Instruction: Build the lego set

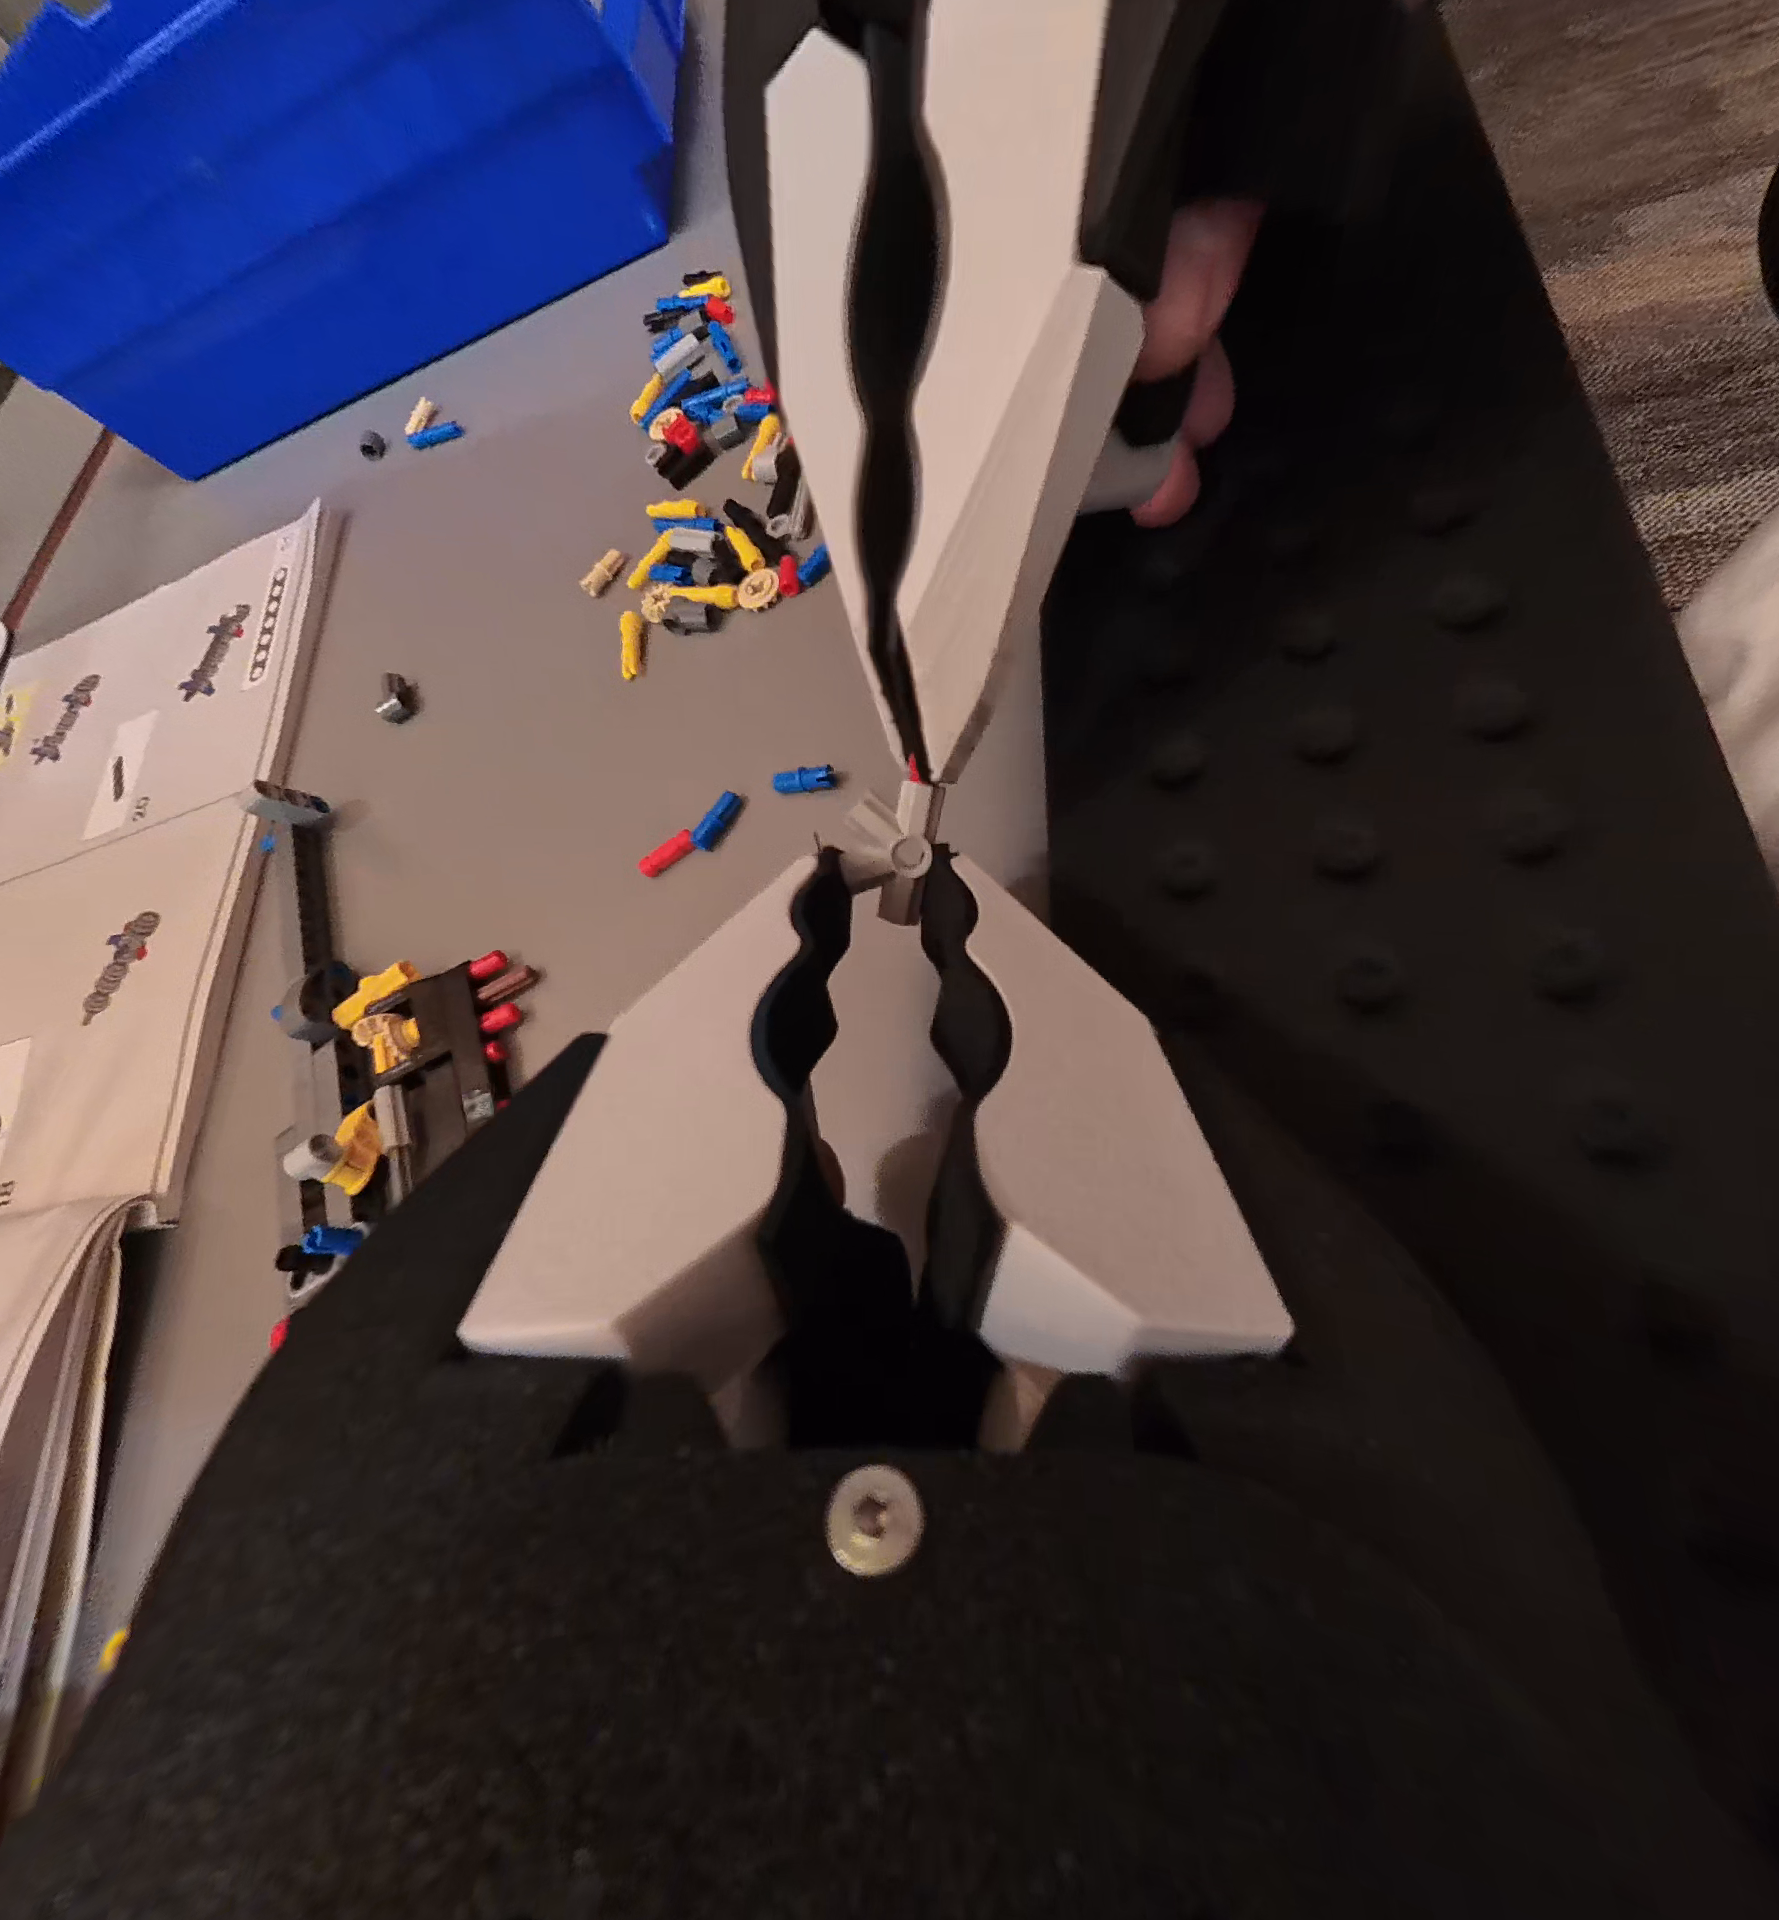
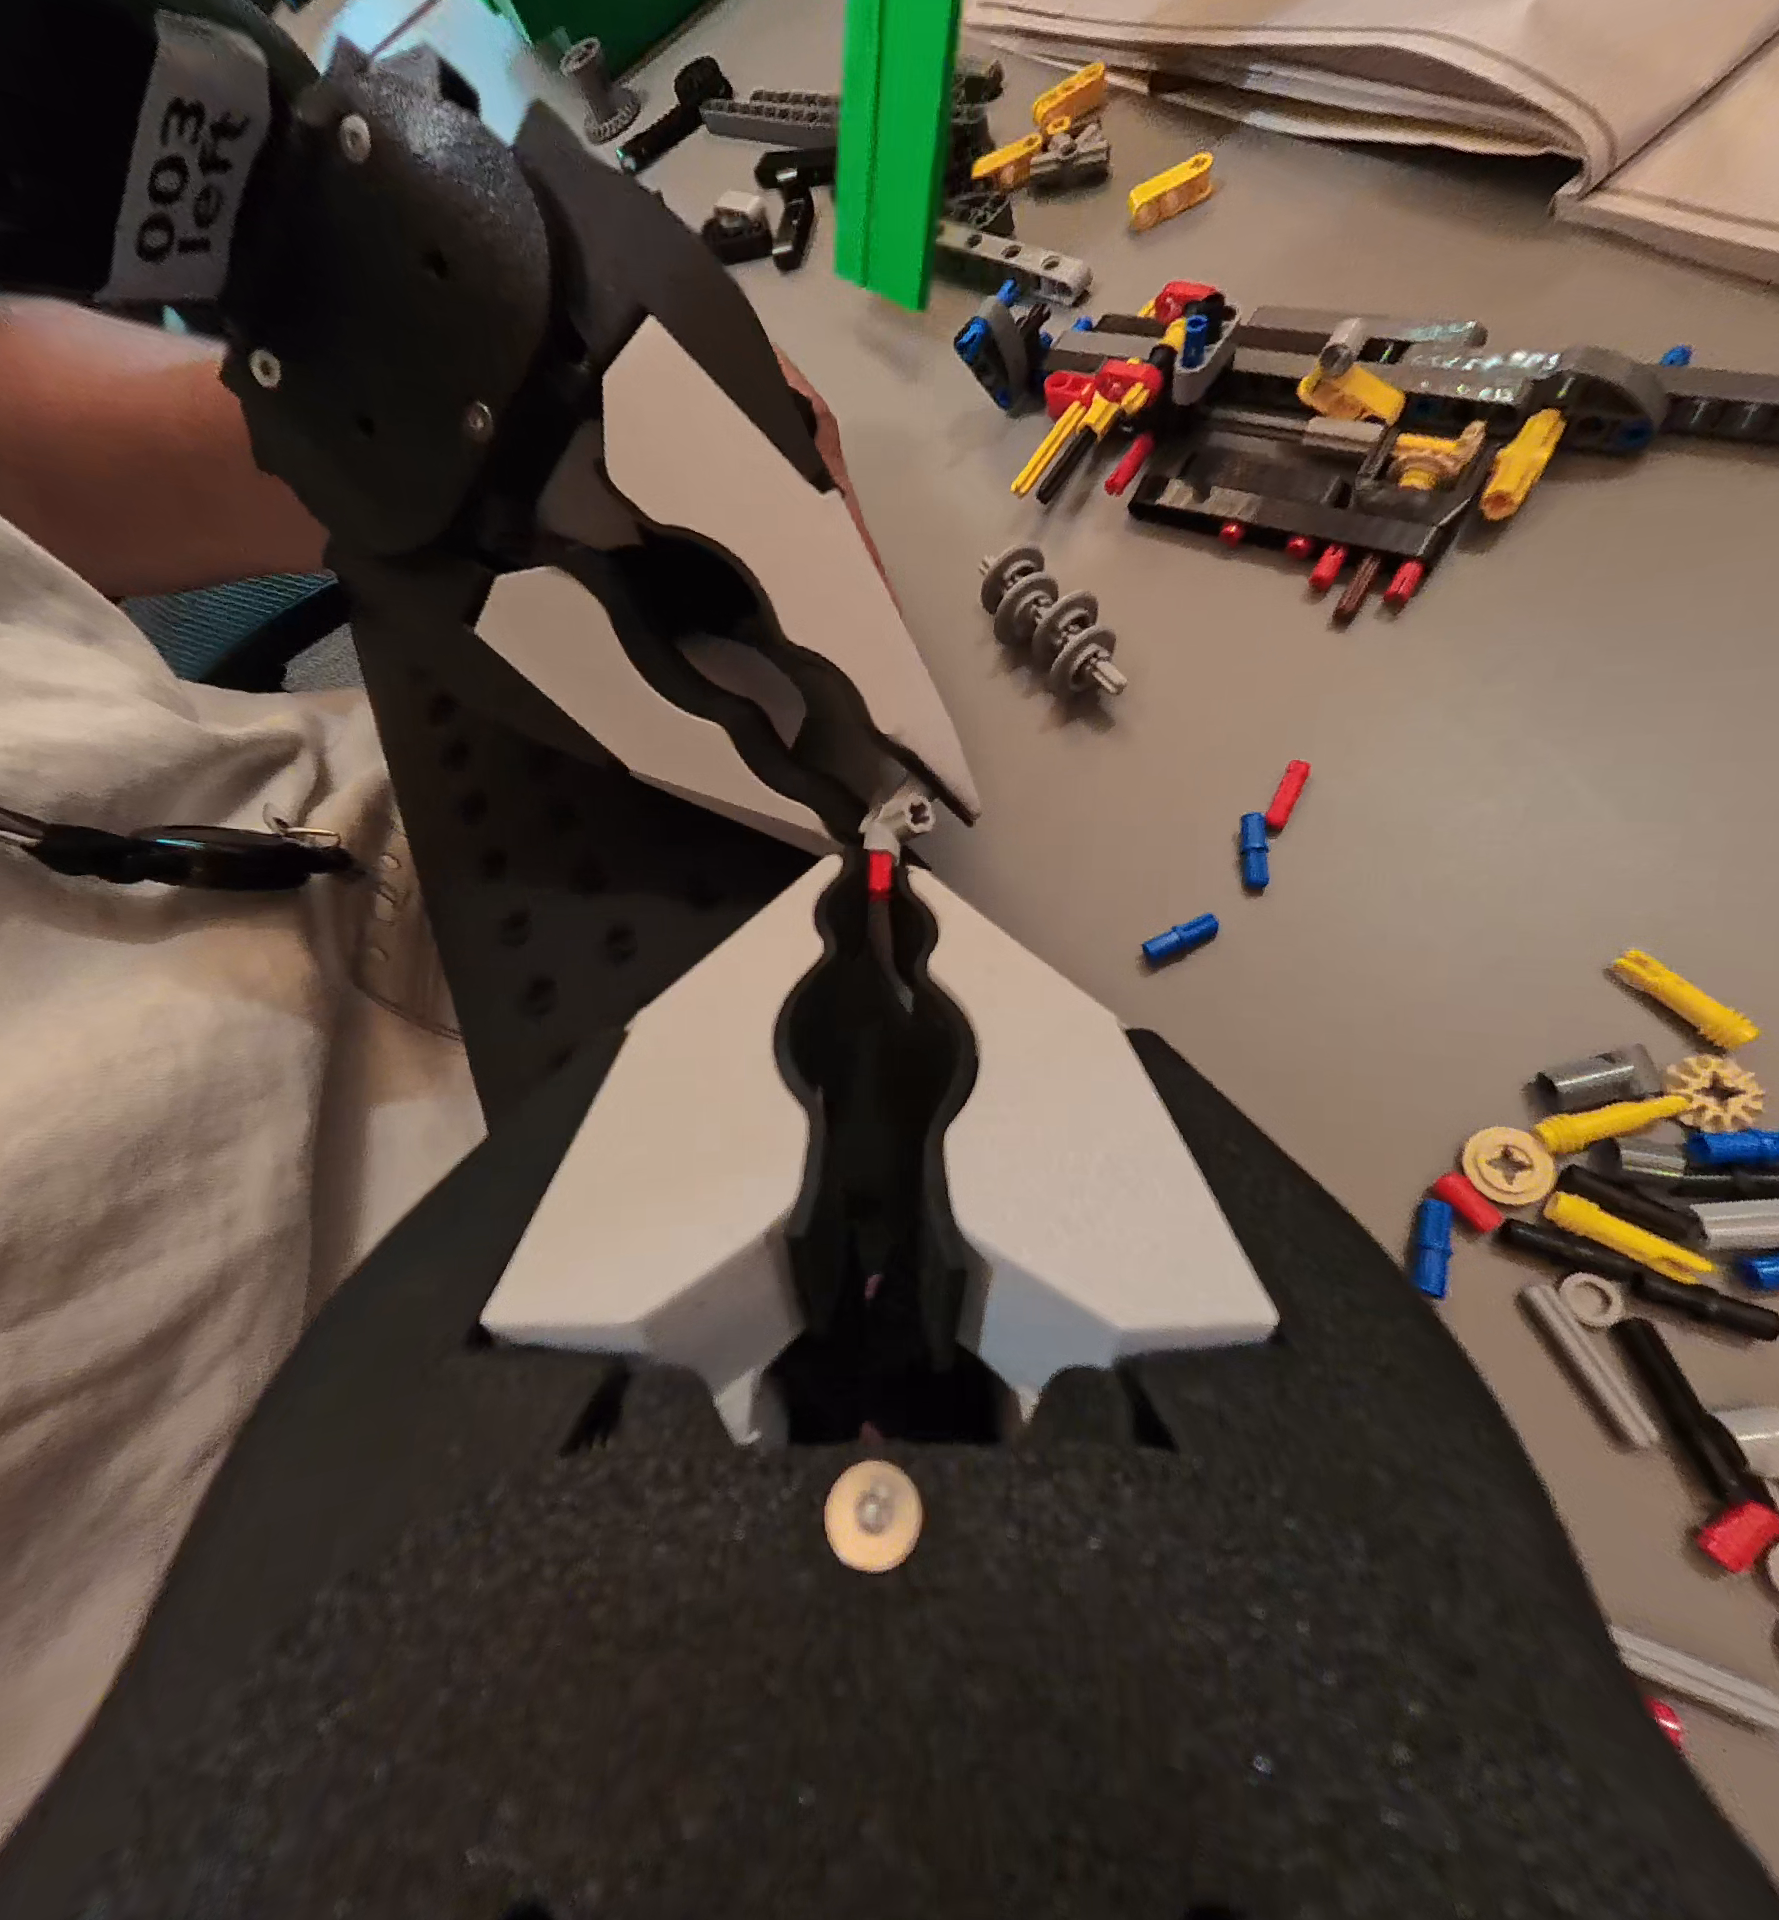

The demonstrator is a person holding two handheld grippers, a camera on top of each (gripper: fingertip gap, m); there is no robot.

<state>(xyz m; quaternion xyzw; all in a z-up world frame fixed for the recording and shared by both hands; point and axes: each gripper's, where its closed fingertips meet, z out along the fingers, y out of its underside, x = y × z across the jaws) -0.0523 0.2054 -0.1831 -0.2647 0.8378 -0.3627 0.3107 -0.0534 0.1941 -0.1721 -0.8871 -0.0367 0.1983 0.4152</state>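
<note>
My left gripper (image 1: 885,857) is shut on a small grey cross-shaped connector (image 1: 900,854), held above the grey table. My right gripper (image 1: 921,774) comes in from above, shut, its tips touching the connector's top arm, with a speck of red between them. In the right wrist view my right gripper (image 2: 874,868) is shut on a red pin (image 2: 877,871). The pin's end meets the grey connector (image 2: 900,821), which the left gripper (image 2: 916,810) holds from the upper left. The partly built black, grey and yellow model (image 2: 1332,447) lies on the table, also in the left wrist view (image 1: 386,1060).
A blue bin (image 1: 293,208) stands at the back left. An open instruction booklet (image 1: 106,883) lies beside the model. Loose pins and axles are piled (image 1: 719,468) (image 2: 1674,1216). A grey stack of discs on an axle (image 2: 1056,623), a green upright part (image 2: 890,145) and a black studded panel (image 1: 1384,831) are nearby. Both grippers' tips are close together, under 4 cm apart.
</note>
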